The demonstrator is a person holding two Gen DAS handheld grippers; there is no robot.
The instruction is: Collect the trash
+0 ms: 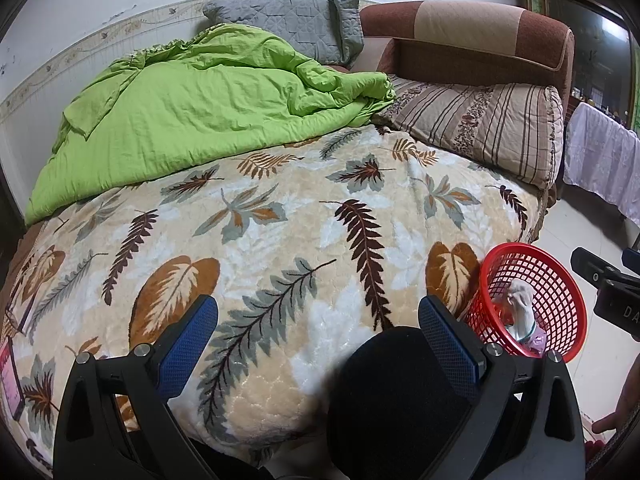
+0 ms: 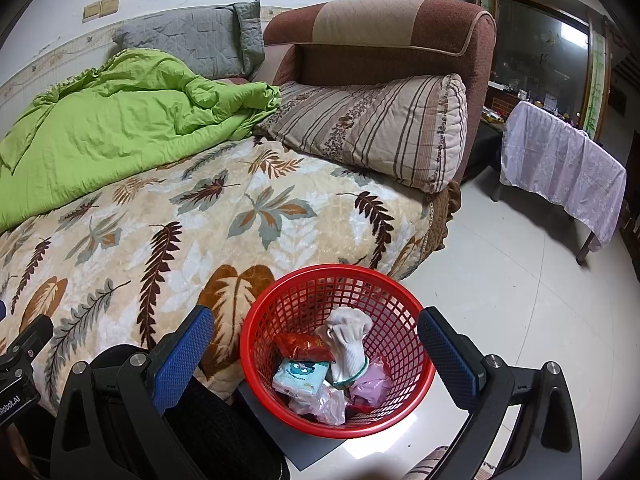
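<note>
A green quilt (image 1: 208, 108) lies bunched at the far left of a bed spread with a leaf-patterned blanket (image 1: 280, 240), whose open surface shows no loose litter in either wrist view; an object with a pink face at the left edge of the left view (image 1: 10, 380) is too cropped to identify. The left gripper (image 1: 318, 338) hangs over the blanket's near edge with its blue pads (image 1: 188, 344) spread wide and nothing between them. To its right, on the tiled floor (image 2: 520, 300) tight against the bedside, stands the red mesh basket (image 2: 280, 300), already holding a white glove (image 2: 348, 340), a red wrapper (image 2: 304, 346), a tissue pack (image 2: 300, 378) and pink plastic bags (image 2: 370, 384). The right gripper (image 2: 316, 354) hovers directly above that basket, equally wide open and empty. The basket sits right of the left tool and under the right one, so the right hand is plainly nearer for any drop; the collection looks close to finished. A striped pillow (image 2: 380, 128) rests against the brown headboard (image 2: 400, 32).
</note>
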